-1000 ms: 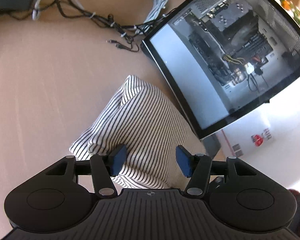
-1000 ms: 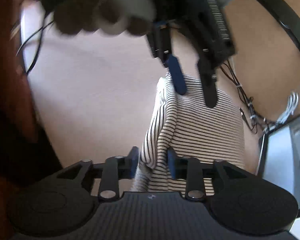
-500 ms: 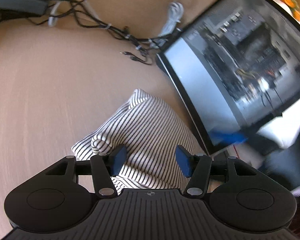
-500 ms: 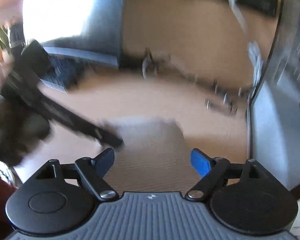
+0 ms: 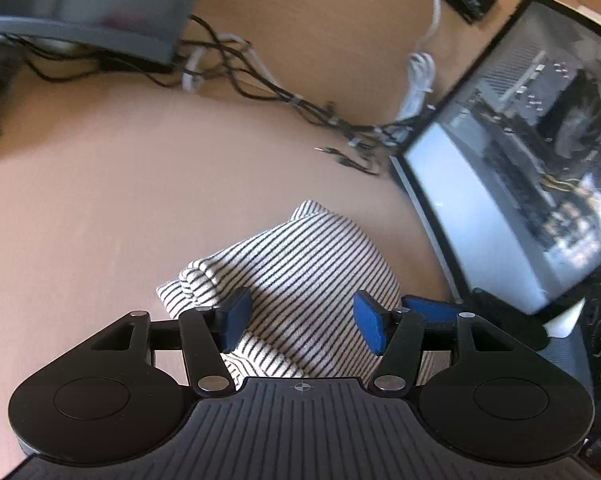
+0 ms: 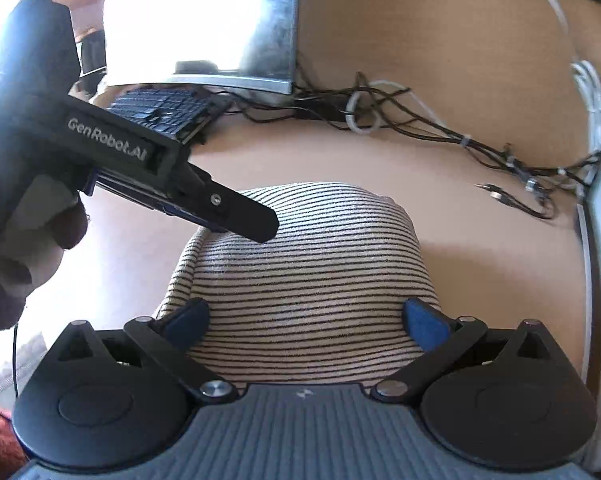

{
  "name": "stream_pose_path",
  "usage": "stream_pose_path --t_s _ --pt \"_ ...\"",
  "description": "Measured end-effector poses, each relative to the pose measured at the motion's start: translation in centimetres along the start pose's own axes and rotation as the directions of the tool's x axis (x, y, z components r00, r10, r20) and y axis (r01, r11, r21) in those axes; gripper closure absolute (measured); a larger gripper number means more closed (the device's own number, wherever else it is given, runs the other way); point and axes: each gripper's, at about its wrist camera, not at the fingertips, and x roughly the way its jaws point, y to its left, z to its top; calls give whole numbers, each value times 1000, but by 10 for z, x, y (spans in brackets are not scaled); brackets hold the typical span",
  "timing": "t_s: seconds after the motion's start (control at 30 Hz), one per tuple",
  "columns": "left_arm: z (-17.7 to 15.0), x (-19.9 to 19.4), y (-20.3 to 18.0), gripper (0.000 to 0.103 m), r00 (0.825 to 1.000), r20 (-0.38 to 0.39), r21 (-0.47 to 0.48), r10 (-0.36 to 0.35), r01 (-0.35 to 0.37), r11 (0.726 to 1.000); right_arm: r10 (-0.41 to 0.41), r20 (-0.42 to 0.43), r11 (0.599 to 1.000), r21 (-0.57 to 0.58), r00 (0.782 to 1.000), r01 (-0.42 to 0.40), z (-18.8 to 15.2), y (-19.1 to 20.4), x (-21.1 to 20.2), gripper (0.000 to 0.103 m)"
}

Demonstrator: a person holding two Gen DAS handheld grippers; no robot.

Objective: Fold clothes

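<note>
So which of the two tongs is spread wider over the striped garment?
The right tongs: opening, pads near the folded striped garment's side edges. The left tongs are narrower.

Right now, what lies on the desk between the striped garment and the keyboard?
Only bare desk surface separates the striped garment from the keyboard, as the right wrist view shows.
</note>
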Motion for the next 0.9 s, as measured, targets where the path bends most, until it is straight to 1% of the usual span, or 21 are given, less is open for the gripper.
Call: stream_pose_path --t_s 0.07,0.13,0.17,0.3,0.33,0.4,0.43,0.47,0.5,0.57,0.6,0.63,0.67,0.7,0.77,0.8,0.83,0.87,0.9 --pt "-4 -4 2 33 999 20 -7 43 -43 999 32 0 999 -28 999 -32 4 5 4 0" --pt "-7 -8 3 33 996 37 -7 84 -84 996 63 11 997 -38 998 -63 7 10 2 0" --pt "-8 -9 4 33 995 41 -7 92 -92 996 82 18 996 -35 996 -81 9 12 -3 0" --pt "-12 -12 13 34 996 56 -41 74 -72 997 179 39 983 29 983 -180 18 -3 -17 0" --pt "-12 -12 14 34 996 59 -53 72 -69 996 186 63 980 66 981 -190 20 -10 -23 0" --pt "-12 -11 15 34 996 58 -59 71 -67 996 159 121 975 140 980 -175 25 -21 -37 1" --pt "-13 -11 14 34 996 54 -54 73 -70 996 128 154 973 170 980 -154 29 -28 -41 3" --pt "-13 -11 13 34 996 50 -49 75 -72 996 112 170 972 188 979 -144 34 -32 -41 17" --pt "-12 -10 12 34 996 47 -44 76 -74 996 110 171 970 195 979 -143 40 -36 -35 29" --pt "-13 -10 11 34 996 47 -31 77 -76 997 106 174 968 209 979 -142 52 -44 -23 32" --pt "-15 -10 12 34 996 51 -33 75 -73 997 104 175 966 216 979 -142 58 -48 -17 37" --pt "-16 -11 13 34 996 54 -36 72 -70 997 104 163 967 216 981 -138 63 -50 -7 41" --pt "-17 -12 13 34 996 56 -38 72 -70 997 104 127 967 221 987 -130 67 -52 8 43" --pt "-18 -12 13 34 996 57 -41 76 -73 996 104 80 965 235 991 -120 69 -53 24 43" --pt "-19 -14 13 34 995 57 -47 83 -80 996 112 20 958 265 994 -113 66 -57 48 43" --pt "-20 -14 13 34 995 58 -47 85 -82 996 117 -4 954 280 993 -111 63 -59 58 35" --pt "-21 -14 13 34 995 59 -44 83 -81 996 123 -28 949 295 992 -109 60 -61 68 31" --pt "-21 -14 14 34 995 61 -41 81 -79 996 129 -37 947 301 991 -111 59 -62 73 28" --pt "-21 -13 15 34 995 63 -42 79 -76 996 135 -35 946 301 990 -118 60 -62 72 28"
